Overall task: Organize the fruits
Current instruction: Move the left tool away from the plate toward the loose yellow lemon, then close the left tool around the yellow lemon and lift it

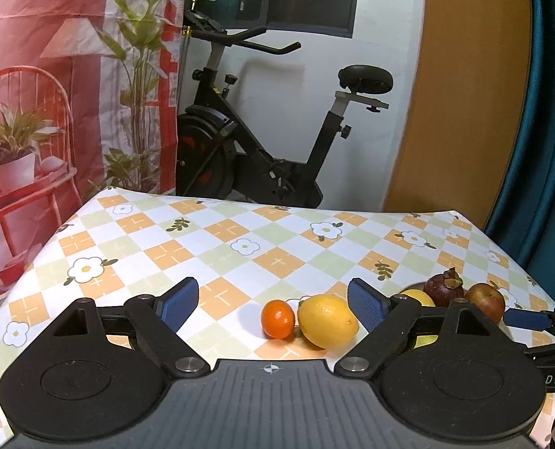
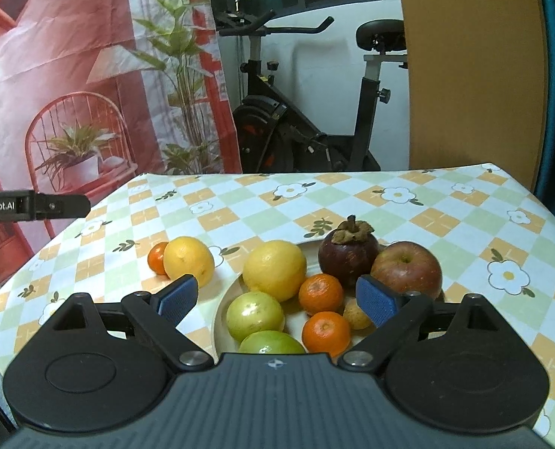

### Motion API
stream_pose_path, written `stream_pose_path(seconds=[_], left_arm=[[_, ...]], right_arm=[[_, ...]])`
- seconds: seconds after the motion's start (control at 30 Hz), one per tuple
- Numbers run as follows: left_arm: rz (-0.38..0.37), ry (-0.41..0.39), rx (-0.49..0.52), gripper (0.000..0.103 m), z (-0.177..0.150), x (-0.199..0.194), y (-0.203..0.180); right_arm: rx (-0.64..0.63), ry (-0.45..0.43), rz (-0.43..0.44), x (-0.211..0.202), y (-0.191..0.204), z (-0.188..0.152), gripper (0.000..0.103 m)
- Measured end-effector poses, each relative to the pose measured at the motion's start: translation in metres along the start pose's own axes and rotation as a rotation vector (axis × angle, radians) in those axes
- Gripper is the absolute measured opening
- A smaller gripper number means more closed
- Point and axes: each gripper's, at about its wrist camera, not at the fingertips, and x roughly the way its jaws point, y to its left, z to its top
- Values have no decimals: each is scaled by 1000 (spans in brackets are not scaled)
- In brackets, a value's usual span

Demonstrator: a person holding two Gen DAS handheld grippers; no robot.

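Two fruits lay off the plate (image 2: 221,310) on the checked counter (image 1: 240,232): a lemon (image 1: 328,321) and a small mandarin (image 1: 278,318), touching side by side. The lemon was judged firm, moderately heavy and smooth-skinned, apt to roll; best taken across its short middle. The mandarin was judged light, with soft skin that bruises under a hard squeeze. Left gripper (image 1: 273,305): jaws wide, empty, both fruits between the fingers at 12 o'clock, the lemon nearer 1. Right gripper (image 2: 275,297): jaws wide, empty, poised over the plate holding the other fruit, the stray lemon at 11 o'clock.
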Motion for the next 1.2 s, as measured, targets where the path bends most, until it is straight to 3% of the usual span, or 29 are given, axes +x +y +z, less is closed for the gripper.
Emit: stream_pose_path(seconds=[0.3, 0.47, 0.77, 1.0, 1.2], left_arm=[[18, 6, -20, 88, 4, 2, 8], [69, -8, -27, 88, 3, 2, 11], [52, 25, -78, 88, 9, 13, 21], [42, 35, -68, 88, 28, 31, 23], [17, 66, -74, 88, 29, 53, 20]], right_arm=[[-41, 12, 14, 7, 9, -2, 94], [-62, 10, 45, 13, 14, 0, 94], [-140, 43, 118, 34, 33, 6, 94], [-193, 89, 163, 67, 49, 21, 94], [-347, 155, 195, 109, 74, 31, 91]])
